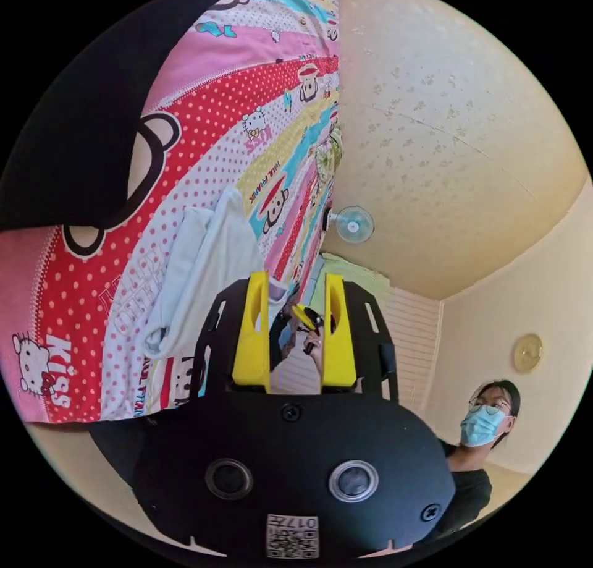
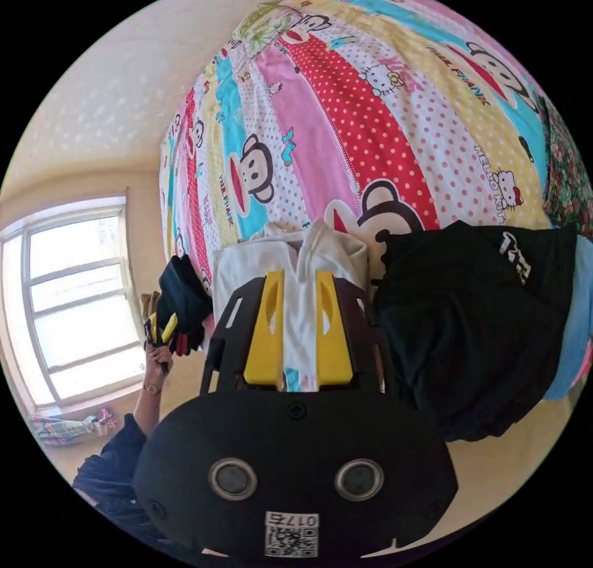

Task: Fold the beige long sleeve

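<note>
Cream walls and a mottled cream ceiling (image 1: 445,117) wrap around a bed spread with a bright cartoon-print sheet (image 1: 210,104) in pink, red-dotted, yellow and blue stripes. From my left gripper view I see a small wall fan (image 1: 353,224) near the sheet's far edge, a round pale disc (image 1: 528,352) on the wall, and a person in a dark top and a face mask (image 1: 479,444) low at the side. My right gripper view takes in a large bright window (image 2: 74,302) and a sleeved arm whose hand (image 2: 157,370) grips a yellow-and-black tool. The beige long sleeve garment (image 2: 290,265), looking nearly white, lies bunched on the sheet; in the left gripper view it (image 1: 204,271) sits just beside and partly behind my left gripper (image 1: 295,333). A black garment (image 2: 475,327) lies on the sheet next to the beige one, and a smaller dark bundle (image 2: 182,302) sits on its other side. My left gripper's yellow jaws stand apart with a clear gap and nothing between them. My right gripper (image 2: 299,333) has its jaws parted too, with a strip of the beige cloth running down the gap; whether they pinch it I cannot tell. I see no containers.
</note>
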`<state>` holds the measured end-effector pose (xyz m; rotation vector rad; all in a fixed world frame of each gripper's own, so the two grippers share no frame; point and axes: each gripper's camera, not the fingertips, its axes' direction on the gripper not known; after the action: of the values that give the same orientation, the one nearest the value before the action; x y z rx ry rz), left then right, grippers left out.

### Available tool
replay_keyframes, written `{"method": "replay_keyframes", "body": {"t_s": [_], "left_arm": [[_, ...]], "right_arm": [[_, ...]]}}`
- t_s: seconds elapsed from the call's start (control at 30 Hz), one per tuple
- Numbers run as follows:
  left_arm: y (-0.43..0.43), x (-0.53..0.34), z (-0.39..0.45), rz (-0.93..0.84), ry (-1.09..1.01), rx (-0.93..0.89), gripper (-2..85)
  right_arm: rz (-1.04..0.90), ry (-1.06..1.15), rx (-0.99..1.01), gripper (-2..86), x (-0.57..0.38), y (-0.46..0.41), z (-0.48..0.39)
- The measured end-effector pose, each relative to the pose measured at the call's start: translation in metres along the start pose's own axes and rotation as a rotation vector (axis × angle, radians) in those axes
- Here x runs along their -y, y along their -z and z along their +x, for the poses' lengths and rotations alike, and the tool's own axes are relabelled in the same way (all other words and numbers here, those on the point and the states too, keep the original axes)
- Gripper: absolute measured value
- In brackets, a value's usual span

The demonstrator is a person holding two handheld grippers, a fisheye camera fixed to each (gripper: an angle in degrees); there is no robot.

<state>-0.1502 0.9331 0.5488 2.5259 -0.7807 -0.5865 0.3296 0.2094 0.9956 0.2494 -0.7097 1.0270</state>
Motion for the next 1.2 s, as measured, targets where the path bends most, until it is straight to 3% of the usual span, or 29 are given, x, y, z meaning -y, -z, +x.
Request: {"method": "replay_keyframes", "body": {"t_s": [0.07,0.23,0.33,0.43,0.57,0.7,0.87,1.0,1.07,1.2], "left_arm": [[-0.015,-0.022,-0.024,-0.02,0.003,0.214,13.8],[-0.037,-0.057,-0.087,0.073,0.113,0.404,17.1],[-0.059,-0.062,-0.129,0.064,0.202,0.398,17.9],[-0.064,-0.068,-0.159,0.14,0.314,0.345,14.7],[-0.061,-0.077,-0.174,0.192,0.444,0.191,9.1],[-0.089,-0.075,-0.105,0.103,0.119,0.048,5.2],[-0.234,-0.115,0.033,-0.257,-0.307,0.233,5.0],[-0.344,-0.149,0.045,-0.525,-0.394,0.256,5.3],[-0.387,-0.167,0.034,-0.684,-0.407,0.167,6.0],[-0.362,-0.165,0.01,-0.516,-0.334,0.197,10.6]], "right_arm": [[0.079,0.091,-0.164,8.3,-0.023,-0.011,-0.028],[0.021,0.182,-0.166,7.8,-0.046,-0.052,-0.044],[-0.107,0.24,-0.236,6.6,-0.046,-0.091,-0.04],[-0.318,0.28,-0.454,3.2,-0.046,-0.143,-0.019],[-0.264,0.269,-0.432,1.1,-0.043,-0.129,-0.026],[-0.166,0.194,-0.316,0.6,-0.055,-0.095,-0.013],[-0.171,0.131,-0.185,0.7,-0.092,-0.056,0.025],[-0.228,0.099,-0.12,1.1,-0.115,-0.046,0.05],[-0.278,0.06,-0.089,1.8,-0.125,-0.046,0.069],[-0.316,-0.021,0.037,4.1,-0.134,-0.046,0.099]]}}
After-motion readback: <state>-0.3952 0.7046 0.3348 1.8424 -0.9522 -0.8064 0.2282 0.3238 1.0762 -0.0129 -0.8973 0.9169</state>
